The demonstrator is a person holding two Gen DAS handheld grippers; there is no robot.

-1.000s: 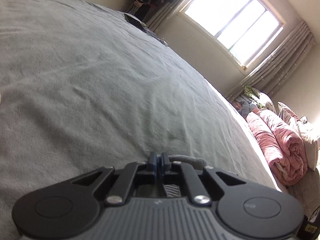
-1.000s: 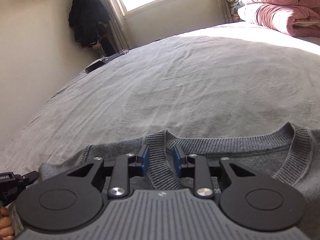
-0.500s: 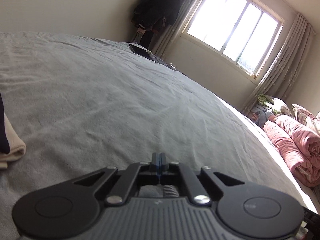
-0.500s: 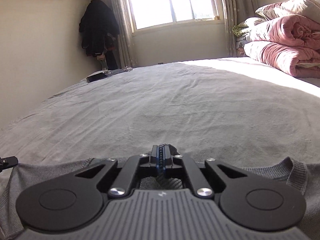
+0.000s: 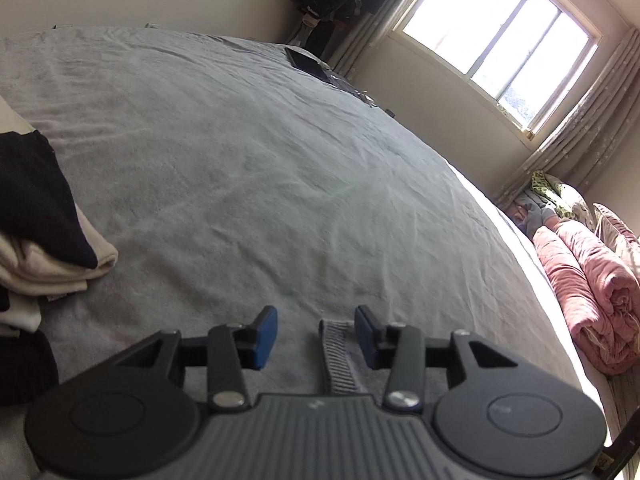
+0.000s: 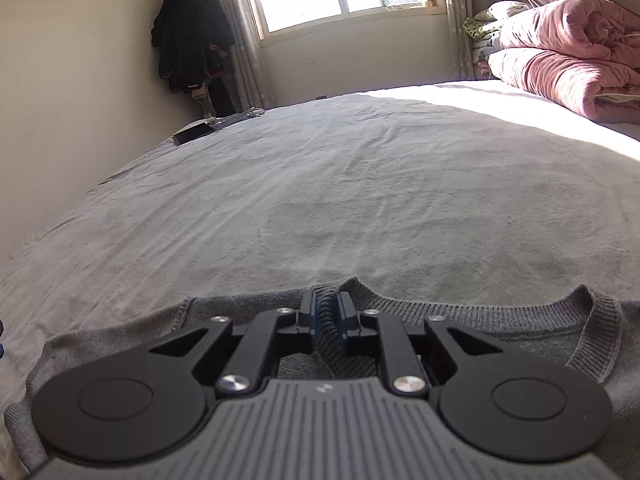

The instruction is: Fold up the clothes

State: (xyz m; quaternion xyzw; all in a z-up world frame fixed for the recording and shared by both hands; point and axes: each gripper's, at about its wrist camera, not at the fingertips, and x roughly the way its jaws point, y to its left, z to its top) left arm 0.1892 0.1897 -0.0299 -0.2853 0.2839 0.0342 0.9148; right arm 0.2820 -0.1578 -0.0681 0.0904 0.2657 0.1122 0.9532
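**Left gripper let go of the ribbed edge while the right kept its pinch**

The grey sweater (image 6: 500,344) lay flat on the near part of the grey bedsheet (image 6: 360,208), its ribbed neckline facing the window. A ridge of that ribbing stood bunched between the fingers of the right gripper (image 6: 326,316), which were drawn narrow and clamped on the knit. On the other side, a ribbed strip (image 5: 336,356) of the same grey knit lay loose between the spread blue pads of the left gripper (image 5: 316,336), nearer the right-hand pad and seemingly free of both.

Half a second before, the left fingers had been pressed together; now they stood wide, so the cloth on that side had been let go. The right gripper had gone from open a second earlier to shut and remained so. That suggested the left edge had been laid where it was wanted, while the right side was still being carried or placed.

A stack of folded clothes (image 5: 48,248), dark and cream, sat at the left on the sheet. Pink quilts (image 6: 568,60) were piled at the far right.
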